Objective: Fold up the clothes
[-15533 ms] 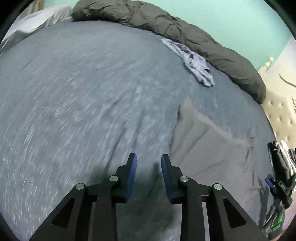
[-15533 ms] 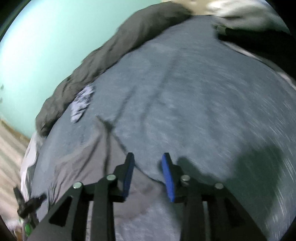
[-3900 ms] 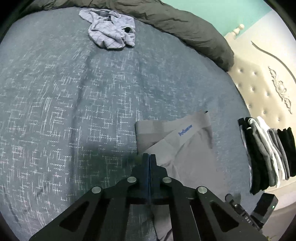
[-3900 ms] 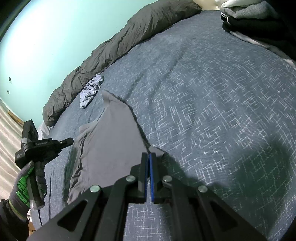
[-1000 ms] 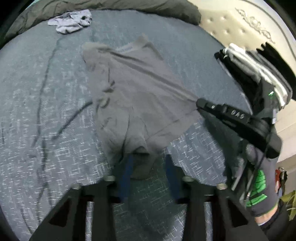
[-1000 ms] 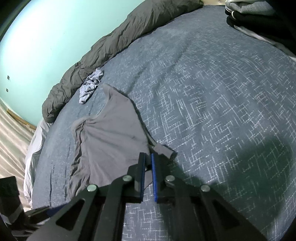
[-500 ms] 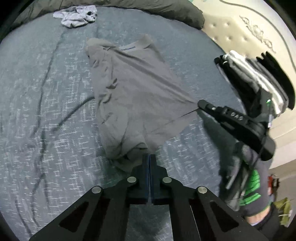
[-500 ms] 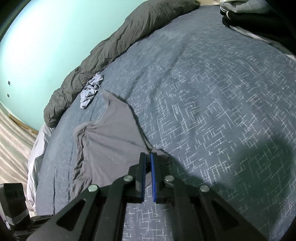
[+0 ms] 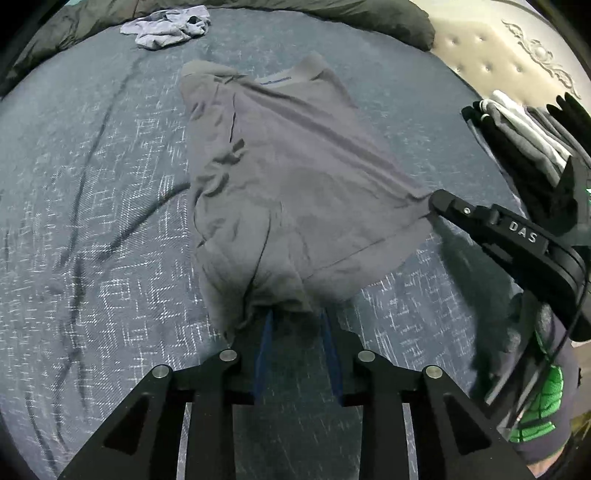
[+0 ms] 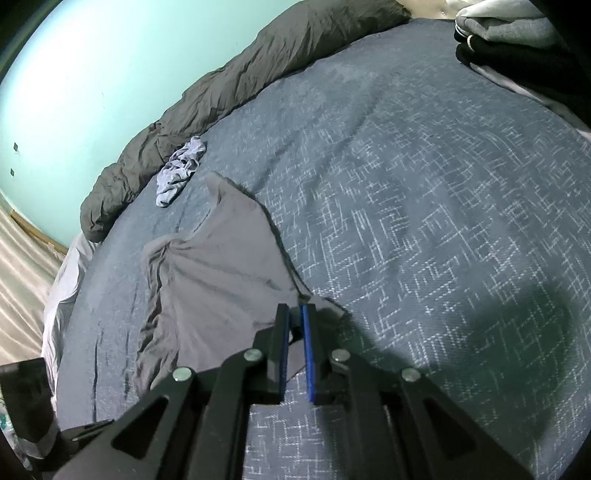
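Now left gripper (image 9: 297, 325), jaws opening, sits at the shorts' (image 9: 288, 173) near hem; right gripper (image 10: 294, 317) pinches their side edge.

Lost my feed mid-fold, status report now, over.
Left gripper opening at the grey shorts' near hem. Right gripper shut on their corner. Shorts flat on bed. Crumpled garment well clear.

A blue patterned bed (image 9: 122, 206) carries grey shorts (image 9: 291, 192), a crumpled garment (image 9: 166, 27) and a duvet (image 10: 236, 92).
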`<action>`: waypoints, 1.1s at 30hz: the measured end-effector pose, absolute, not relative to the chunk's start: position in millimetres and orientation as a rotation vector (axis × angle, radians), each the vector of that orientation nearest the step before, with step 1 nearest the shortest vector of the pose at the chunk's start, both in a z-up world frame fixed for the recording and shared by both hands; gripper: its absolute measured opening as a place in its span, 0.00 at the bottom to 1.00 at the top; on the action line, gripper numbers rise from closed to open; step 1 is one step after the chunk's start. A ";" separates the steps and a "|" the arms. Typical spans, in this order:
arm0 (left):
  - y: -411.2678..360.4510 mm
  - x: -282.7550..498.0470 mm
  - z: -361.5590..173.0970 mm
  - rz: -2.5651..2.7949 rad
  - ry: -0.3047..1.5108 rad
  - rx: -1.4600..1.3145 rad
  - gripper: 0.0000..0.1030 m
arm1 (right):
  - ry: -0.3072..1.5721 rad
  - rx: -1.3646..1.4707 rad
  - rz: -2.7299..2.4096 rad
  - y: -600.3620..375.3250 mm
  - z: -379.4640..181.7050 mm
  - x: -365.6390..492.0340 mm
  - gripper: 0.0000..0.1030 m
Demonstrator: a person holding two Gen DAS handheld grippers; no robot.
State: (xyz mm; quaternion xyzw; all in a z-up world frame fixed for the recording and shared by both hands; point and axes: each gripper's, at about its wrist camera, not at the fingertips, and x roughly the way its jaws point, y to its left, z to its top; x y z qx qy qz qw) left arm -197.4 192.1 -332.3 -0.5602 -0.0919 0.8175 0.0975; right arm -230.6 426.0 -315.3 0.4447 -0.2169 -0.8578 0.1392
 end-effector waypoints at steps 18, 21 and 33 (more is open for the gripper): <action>162.2 -190.3 -341.1 2.209 -0.781 -1.707 0.02 | -0.646 1.273 -2.472 428.1 -316.1 -230.6 0.07; 161.2 -189.9 -347.9 2.232 -0.764 -1.774 0.05 | -0.639 1.271 -2.473 426.9 -315.2 -231.0 0.07; 141.3 -199.1 -305.9 2.453 -0.579 -1.670 0.46 | -0.629 1.203 -2.506 427.3 -302.6 -229.0 0.07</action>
